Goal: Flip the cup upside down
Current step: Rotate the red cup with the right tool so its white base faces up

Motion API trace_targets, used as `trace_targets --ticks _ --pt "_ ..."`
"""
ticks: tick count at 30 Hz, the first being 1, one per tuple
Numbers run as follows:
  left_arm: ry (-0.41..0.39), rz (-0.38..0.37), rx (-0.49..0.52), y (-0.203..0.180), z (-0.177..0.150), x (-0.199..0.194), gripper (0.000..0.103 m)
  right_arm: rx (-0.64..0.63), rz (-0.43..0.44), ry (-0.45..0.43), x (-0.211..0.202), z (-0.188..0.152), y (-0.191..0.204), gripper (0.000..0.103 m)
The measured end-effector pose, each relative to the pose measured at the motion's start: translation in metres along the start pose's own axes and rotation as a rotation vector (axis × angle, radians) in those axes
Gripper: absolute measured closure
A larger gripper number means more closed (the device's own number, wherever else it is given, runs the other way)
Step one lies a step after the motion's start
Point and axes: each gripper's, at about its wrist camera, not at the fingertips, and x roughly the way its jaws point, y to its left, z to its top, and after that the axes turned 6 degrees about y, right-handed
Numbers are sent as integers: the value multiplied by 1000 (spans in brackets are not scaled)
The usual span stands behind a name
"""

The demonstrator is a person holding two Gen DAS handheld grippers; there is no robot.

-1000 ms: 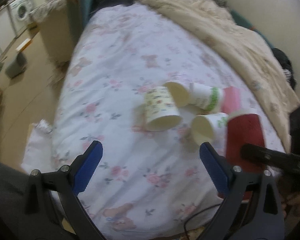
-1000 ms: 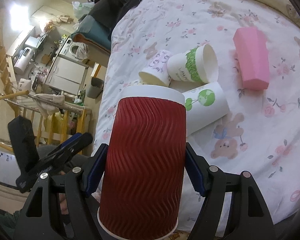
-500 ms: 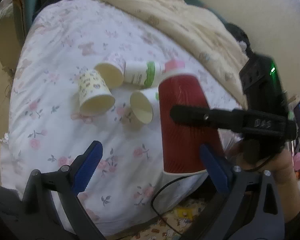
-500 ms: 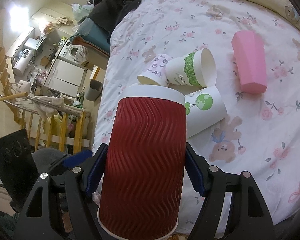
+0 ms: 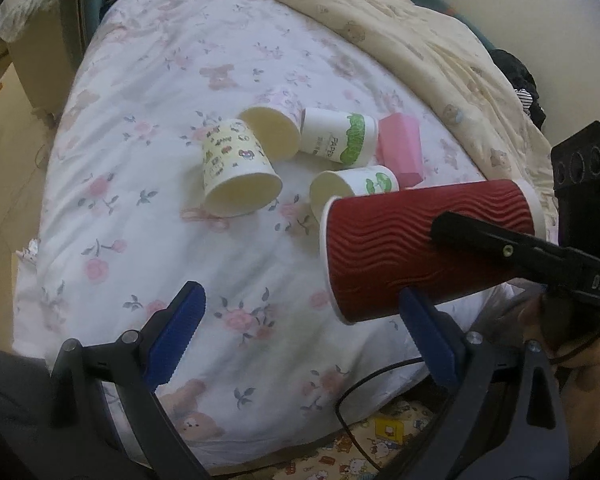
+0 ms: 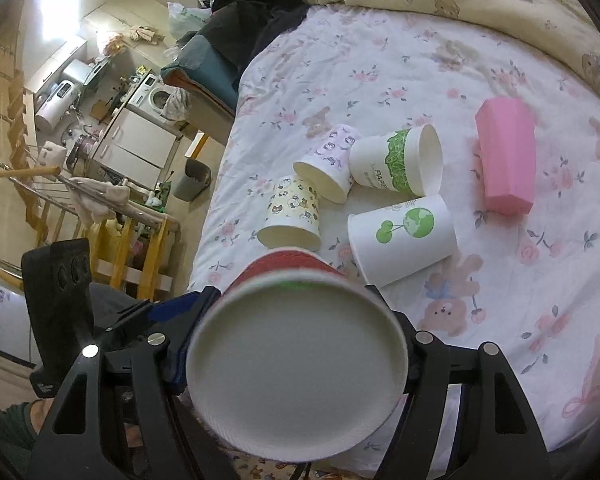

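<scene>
My right gripper (image 6: 296, 344) is shut on a red ribbed paper cup (image 6: 296, 364) and holds it above the bed's near edge, its white base toward the camera. In the left wrist view the red cup (image 5: 420, 256) lies on its side in the air, rim to the left, with the right gripper's black finger (image 5: 500, 244) across it. My left gripper (image 5: 300, 332) is open and empty, just below and left of the cup.
Several paper cups (image 5: 240, 172) lie on their sides on the floral bed sheet (image 5: 140, 240), and a pink cup (image 6: 508, 168) lies beside them. A beige blanket (image 5: 420, 40) is bunched at the far side. A black cable (image 5: 360, 392) hangs off the near edge.
The red cup was upright in the right gripper. It has turned onto its side, with its base now toward the right wrist camera. The left gripper stayed open.
</scene>
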Motion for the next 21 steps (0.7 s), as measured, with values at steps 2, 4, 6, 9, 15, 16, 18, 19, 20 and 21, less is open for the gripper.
trace_targets --ticks 2,4,6,9,15,16,18,19,20,21 --pt "-16 40 1 2 0 -4 7 6 -10 5 0 1 -2 30" --pt "-39 94 -3 7 -2 -11 7 -9 -47 13 -2 2 0 30" --pt "-59 141 -13 14 -4 -17 7 -22 -62 23 -4 4 4 30" --pt "-72 219 -33 24 -6 -21 7 -72 -138 57 1 7 15 30" --pt "-52 235 -88 45 -9 -24 6 -163 -219 131 33 9 39 30" --pt "-52 235 -95 48 -10 -26 3 -173 -235 146 41 11 41 30" --pt "-62 234 -100 49 -12 -30 0 -215 -308 180 59 16 47 30" --pt "-65 235 -98 49 -12 -31 0 -241 -345 192 66 18 50 30" --pt "-67 239 -96 49 -13 -32 0 -270 -380 209 75 21 54 30" --pt "-68 242 -95 48 -13 -32 0 -294 -414 228 83 23 56 30"
